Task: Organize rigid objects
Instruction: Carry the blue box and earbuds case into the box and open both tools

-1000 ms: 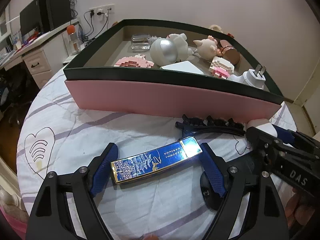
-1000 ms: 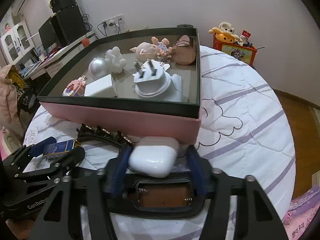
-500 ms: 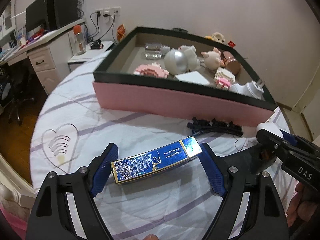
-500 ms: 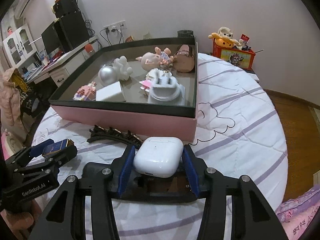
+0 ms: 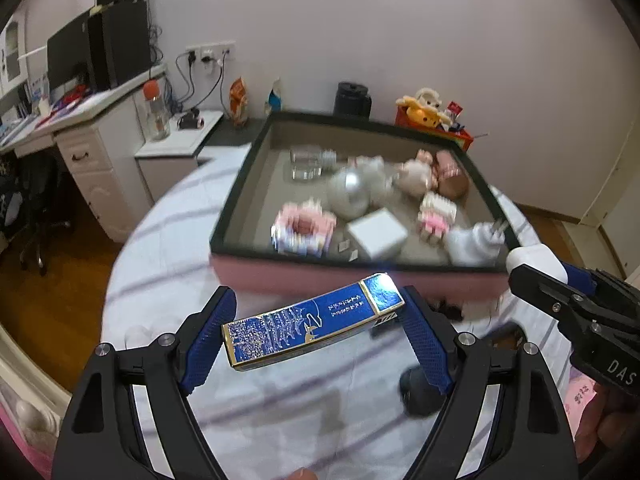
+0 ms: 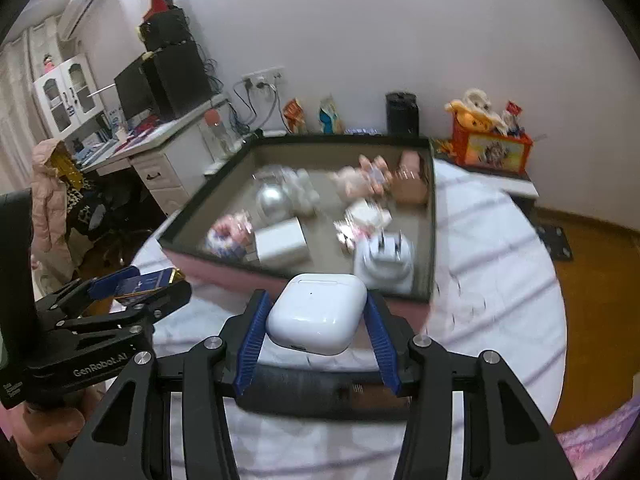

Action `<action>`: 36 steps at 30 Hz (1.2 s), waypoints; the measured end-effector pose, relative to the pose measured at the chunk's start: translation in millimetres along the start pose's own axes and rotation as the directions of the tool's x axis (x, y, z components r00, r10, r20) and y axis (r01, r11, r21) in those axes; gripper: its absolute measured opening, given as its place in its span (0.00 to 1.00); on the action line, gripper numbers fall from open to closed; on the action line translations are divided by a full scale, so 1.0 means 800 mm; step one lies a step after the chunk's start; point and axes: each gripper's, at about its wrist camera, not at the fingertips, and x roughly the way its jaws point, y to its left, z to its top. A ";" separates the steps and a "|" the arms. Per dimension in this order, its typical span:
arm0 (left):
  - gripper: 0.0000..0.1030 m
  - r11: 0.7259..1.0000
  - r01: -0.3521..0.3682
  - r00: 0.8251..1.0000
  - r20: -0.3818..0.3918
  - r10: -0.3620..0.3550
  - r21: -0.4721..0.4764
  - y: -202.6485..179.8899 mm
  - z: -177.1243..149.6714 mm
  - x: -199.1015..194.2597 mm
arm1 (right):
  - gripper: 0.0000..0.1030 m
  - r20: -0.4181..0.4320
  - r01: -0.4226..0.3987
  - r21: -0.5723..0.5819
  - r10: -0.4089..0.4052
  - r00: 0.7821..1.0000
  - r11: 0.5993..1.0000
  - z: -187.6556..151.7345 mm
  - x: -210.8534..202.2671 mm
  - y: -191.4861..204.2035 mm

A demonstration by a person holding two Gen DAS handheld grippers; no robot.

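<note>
Left tool point(image 5: 316, 320): jaws set wide, blue pads pressed on the two short ends of a blue-and-gold box point(image 5: 312, 316). The box is lengthwise between the pads, tilted, gold-edged end toward the upper right of the frame, clear of the bedcover point(image 5: 168, 248) below. In the right wrist view the same tool point(image 6: 132, 284) shows at lower left with the box point(image 6: 146, 280) between its pads.

Right tool point(image 6: 316, 328): jaws narrow, pads clamped on both sides of a white earbud case point(image 6: 318, 312), lid side up, small dot on its front face. The case is lifted off the striped white bedcover point(image 6: 500, 260). In the left wrist view this tool point(image 5: 560, 280) enters from the right edge; the white case point(image 5: 534, 260) shows at its tip.

Open tray point(image 5: 240, 200), dark rim and pink outer wall, sits on the bedcover, centre frame in both views, just past both tools. Contents are blurred: silver ball point(image 5: 348, 196), white cube point(image 5: 378, 234), pink-and-white block models point(image 5: 304, 228), white plug adapter point(image 6: 384, 260), small figurines point(image 5: 416, 176), clear glass item point(image 5: 306, 164).

A dark hair clip point(image 5: 452, 308) is partly visible on the bedcover, below the tray's pink wall; detail is too blurred.

Desk point(image 6: 160, 148) with monitor at upper left.
</note>
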 end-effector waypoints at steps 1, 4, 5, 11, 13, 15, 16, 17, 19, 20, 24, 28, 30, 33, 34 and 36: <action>0.81 1.000 0.002 1.000 0.008 -0.002 0.004 0.000 0.010 0.000 | 0.48 0.008 0.000 -0.009 0.000 1.000 1.000 0.008 0.001 0.002; 0.81 1.000 0.003 1.000 0.031 -0.004 0.013 0.001 0.040 0.005 | 0.48 0.031 0.004 -0.032 -0.003 0.999 0.999 0.037 0.006 0.004; 0.81 1.000 0.003 0.999 0.037 -0.004 0.013 0.002 0.050 0.008 | 0.48 0.038 0.008 -0.039 -0.007 0.999 0.999 0.051 0.011 0.004; 0.81 1.000 0.021 0.999 0.026 -0.021 0.007 0.002 0.092 0.048 | 0.48 0.018 0.025 -0.041 -0.024 1.000 0.999 0.093 0.050 -0.010; 0.81 1.000 0.021 1.000 0.013 -0.021 0.012 -0.001 0.098 0.064 | 0.48 -0.003 0.033 -0.036 -0.033 0.999 0.999 0.100 0.068 -0.015; 0.81 0.999 0.025 1.000 -0.001 -0.025 0.020 -0.005 0.101 0.079 | 0.48 -0.024 0.040 -0.024 -0.040 0.999 0.999 0.102 0.085 -0.023; 0.81 0.999 0.025 1.000 -0.007 -0.025 0.025 -0.007 0.102 0.086 | 0.48 -0.033 0.042 -0.020 -0.042 0.999 0.999 0.103 0.091 -0.027; 0.81 0.999 0.024 1.000 -0.012 -0.024 0.031 -0.009 0.103 0.092 | 0.48 -0.043 0.045 -0.018 -0.045 0.998 0.999 0.102 0.098 -0.030; 0.81 0.999 0.027 0.999 -0.022 -0.026 0.037 -0.014 0.102 0.102 | 0.48 -0.058 0.050 -0.013 -0.051 0.997 0.999 0.100 0.108 -0.035; 0.81 0.999 0.028 0.999 -0.027 -0.027 0.039 -0.016 0.101 0.106 | 0.48 -0.064 0.053 -0.011 -0.053 0.996 0.999 0.099 0.112 -0.037; 0.81 0.999 0.023 0.999 -0.041 -0.021 0.040 -0.017 0.100 0.117 | 0.49 -0.087 0.064 -0.011 -0.064 0.994 0.998 0.095 0.123 -0.042; 0.82 1.000 0.017 0.998 -0.053 -0.015 0.025 -0.015 0.098 0.123 | 0.52 -0.099 0.077 -0.016 -0.078 0.992 0.997 0.089 0.129 -0.043; 0.89 1.000 -0.001 0.999 -0.053 0.002 0.023 -0.013 0.097 0.121 | 0.63 -0.098 0.082 -0.019 -0.083 0.992 0.996 0.087 0.128 -0.042; 1.00 0.999 -0.037 0.999 -0.038 0.037 0.008 -0.007 0.097 0.111 | 0.74 -0.097 0.086 0.005 -0.085 0.992 0.996 0.085 0.123 -0.049; 1.00 0.999 -0.034 0.999 -0.031 0.034 0.006 -0.005 0.097 0.107 | 0.79 -0.096 0.075 0.019 -0.073 0.993 0.997 0.084 0.120 -0.052; 1.00 0.999 -0.042 0.999 -0.015 0.042 0.005 -0.004 0.096 0.094 | 0.79 -0.085 0.059 0.028 -0.057 0.995 0.998 0.083 0.111 -0.052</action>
